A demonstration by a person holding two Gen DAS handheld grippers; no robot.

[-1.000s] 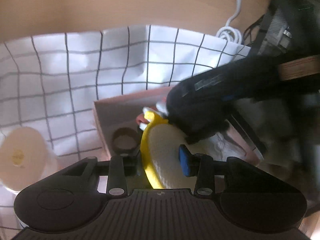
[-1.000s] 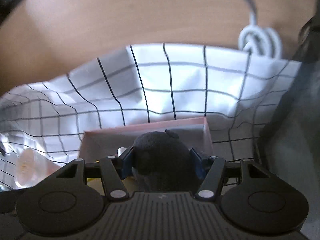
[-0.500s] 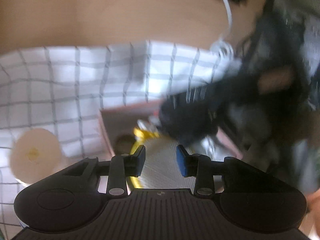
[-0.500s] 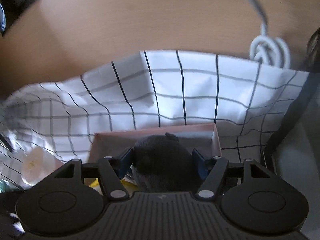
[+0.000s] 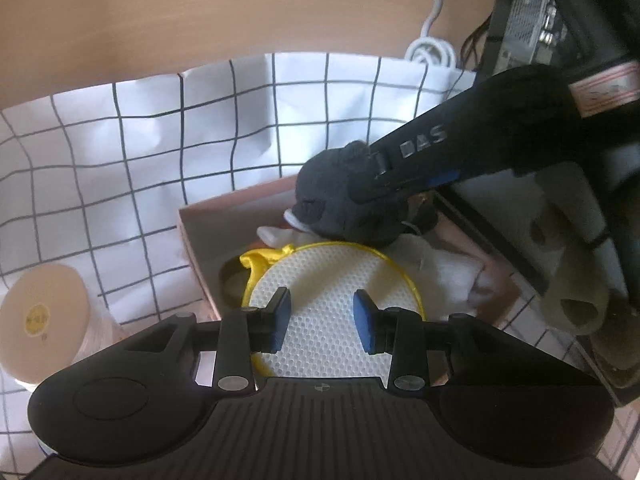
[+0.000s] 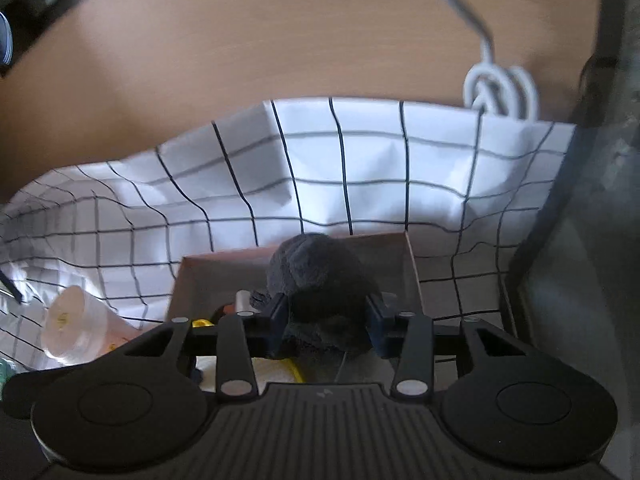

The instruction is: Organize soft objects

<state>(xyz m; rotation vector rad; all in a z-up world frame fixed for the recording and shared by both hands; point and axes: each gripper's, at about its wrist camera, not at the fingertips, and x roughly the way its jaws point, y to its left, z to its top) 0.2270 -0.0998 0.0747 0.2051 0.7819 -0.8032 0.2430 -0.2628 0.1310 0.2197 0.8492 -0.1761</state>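
Observation:
A pink box (image 5: 208,236) lies on the checked cloth and holds soft things. In the left wrist view a round white mesh pad with a yellow rim (image 5: 332,272) lies in the box, with white fluffy items (image 5: 444,268) behind it. My left gripper (image 5: 322,318) is open and empty just above the pad. My right gripper (image 6: 326,326) is shut on a dark grey plush toy (image 6: 320,276) and holds it over the box (image 6: 224,272). The toy also shows in the left wrist view (image 5: 340,196), low over the box's contents.
A white tape roll (image 5: 44,312) stands left of the box, also in the right wrist view (image 6: 76,320). A coiled white cable (image 5: 430,50) lies on the wooden table beyond the cloth (image 5: 160,120). Dark equipment (image 5: 560,20) stands at the right.
My left gripper has let go of the mesh pad, which now lies flat in the box, and has drawn back. My right gripper has carried the plush toy over the box.

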